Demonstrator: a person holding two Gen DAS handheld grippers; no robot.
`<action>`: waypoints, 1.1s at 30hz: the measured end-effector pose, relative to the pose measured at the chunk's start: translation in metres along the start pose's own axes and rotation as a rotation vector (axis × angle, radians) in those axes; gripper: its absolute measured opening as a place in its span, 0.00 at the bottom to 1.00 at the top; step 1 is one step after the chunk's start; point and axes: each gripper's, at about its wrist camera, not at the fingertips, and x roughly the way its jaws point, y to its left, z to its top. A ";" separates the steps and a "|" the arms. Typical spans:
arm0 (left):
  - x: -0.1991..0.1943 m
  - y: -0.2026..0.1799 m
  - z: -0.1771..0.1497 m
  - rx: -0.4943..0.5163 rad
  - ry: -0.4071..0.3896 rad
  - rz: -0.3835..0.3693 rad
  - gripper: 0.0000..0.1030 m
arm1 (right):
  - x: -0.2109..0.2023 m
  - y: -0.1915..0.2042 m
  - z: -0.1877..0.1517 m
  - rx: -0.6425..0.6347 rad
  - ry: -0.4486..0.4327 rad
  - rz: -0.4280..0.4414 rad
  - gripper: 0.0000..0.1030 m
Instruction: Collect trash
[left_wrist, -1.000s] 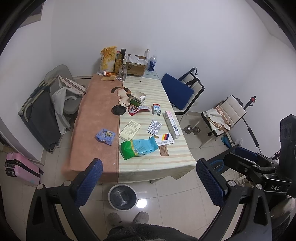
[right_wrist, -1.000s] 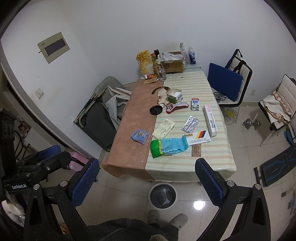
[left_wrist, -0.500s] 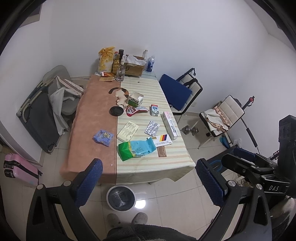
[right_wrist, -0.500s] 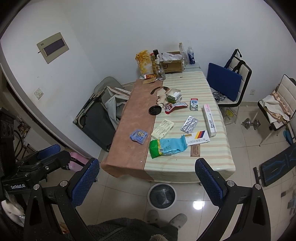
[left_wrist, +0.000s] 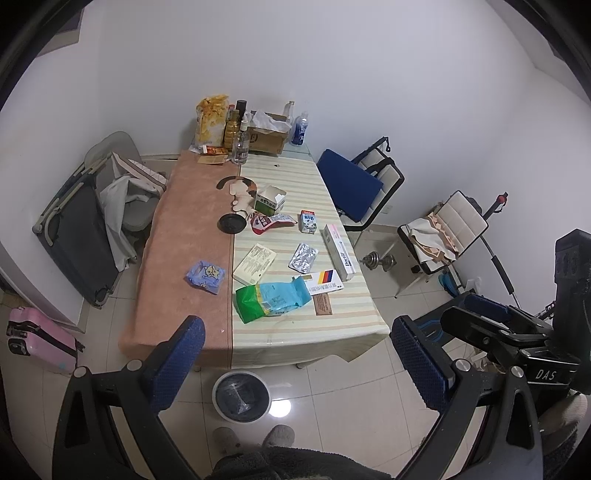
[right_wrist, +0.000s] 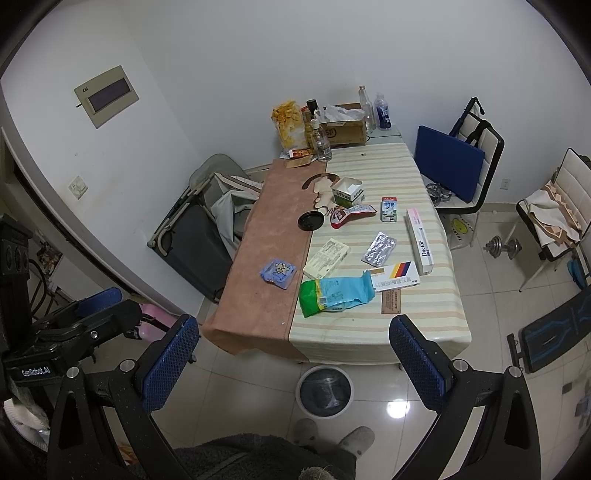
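Nearest the cameras, the left gripper (left_wrist: 295, 354) and the right gripper (right_wrist: 295, 350) hang above the floor in front of the table, each with its blue-padded fingers (left_wrist: 177, 354) spread wide and holding nothing. Below them on the glossy pale tiled floor (left_wrist: 351, 398) stands the round white waste bin with a dark liner (left_wrist: 241, 398), just at the near edge of the table, with the person's grey slippers (right_wrist: 334, 434) close in front of it.

The long table, draped in a brown cloth on its left and a striped cream cloth on its right (left_wrist: 347, 317), carries the trash. Closest lies a crumpled green and light-blue plastic snack bag (left_wrist: 271, 301), touching a white box with red, yellow and black stripes (left_wrist: 324, 281); a small brown card (left_wrist: 322, 305) lies just beside them. On the brown cloth sits a small blue cartoon-printed packet (left_wrist: 205, 277). Farther on are a pale yellow flat box (left_wrist: 255, 264), a silver blister pack (left_wrist: 303, 257) and a long white box (left_wrist: 339, 248). Beyond these lie a small milk carton (left_wrist: 308, 221), a red and white wrapper (left_wrist: 271, 222), a round black lid (left_wrist: 232, 223) and an open green and white carton (left_wrist: 270, 199). At the far end stand bottles and a brown cardboard box (left_wrist: 266, 137)
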 end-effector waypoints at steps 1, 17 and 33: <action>0.000 -0.001 0.001 -0.001 0.000 0.000 1.00 | 0.000 0.000 0.001 0.001 0.000 0.001 1.00; 0.002 -0.002 0.004 0.004 -0.003 0.004 1.00 | 0.001 0.001 0.002 0.001 0.002 0.001 1.00; 0.004 -0.004 0.003 0.012 -0.003 0.042 1.00 | 0.009 0.004 0.008 0.013 0.006 -0.005 1.00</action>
